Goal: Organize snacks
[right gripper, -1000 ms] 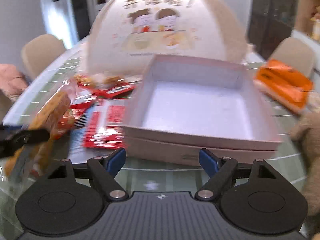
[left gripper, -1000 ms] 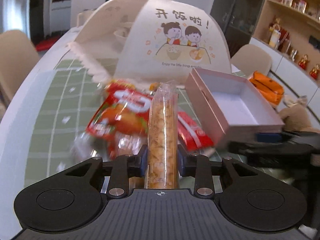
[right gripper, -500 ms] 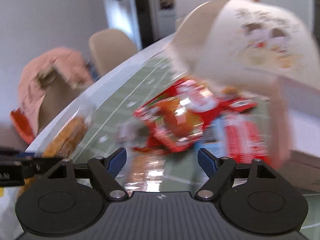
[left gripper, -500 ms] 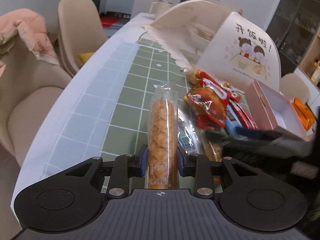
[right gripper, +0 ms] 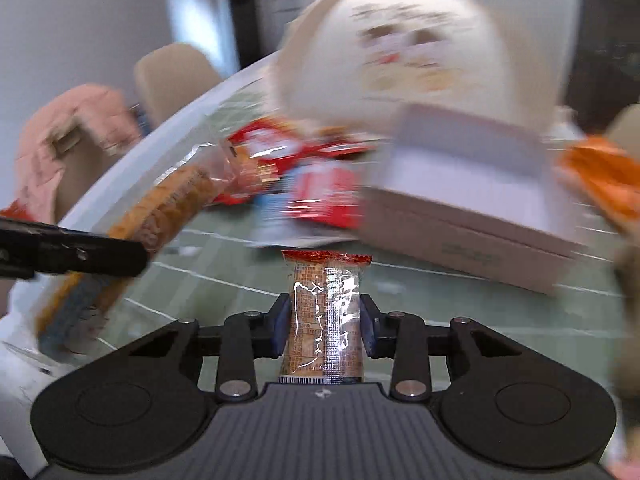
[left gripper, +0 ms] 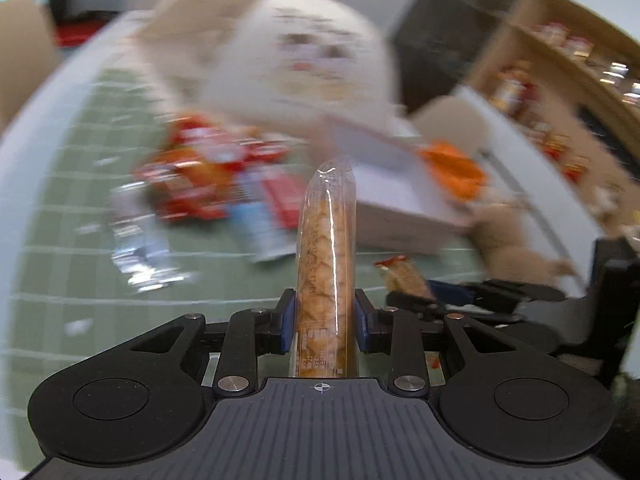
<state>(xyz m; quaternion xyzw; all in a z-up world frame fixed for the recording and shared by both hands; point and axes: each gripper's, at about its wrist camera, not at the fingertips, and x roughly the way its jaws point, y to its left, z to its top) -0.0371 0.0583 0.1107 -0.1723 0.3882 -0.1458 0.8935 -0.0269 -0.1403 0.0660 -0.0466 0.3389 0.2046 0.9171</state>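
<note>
Left gripper (left gripper: 325,314) jaws grip the cracker sleeve (left gripper: 326,256), right gripper (right gripper: 323,326) jaws the small packet (right gripper: 325,312); lower each flat into the box (right gripper: 460,184), one at a time.

Behind everything, a big white dome food cover (right gripper: 416,52) with a cartoon print, too blurred to read. Off to the left, a beige chair (right gripper: 176,76) with pink clothing (right gripper: 68,140) draped over the next seat, all round a white-rimmed table (left gripper: 36,152) with a green grid mat (left gripper: 80,272) on top. On the right, a tan plush toy (left gripper: 508,236) at the table edge, plus wooden shelves (left gripper: 568,64) full of small jars and a dark cabinet (left gripper: 444,36) further back.
</note>
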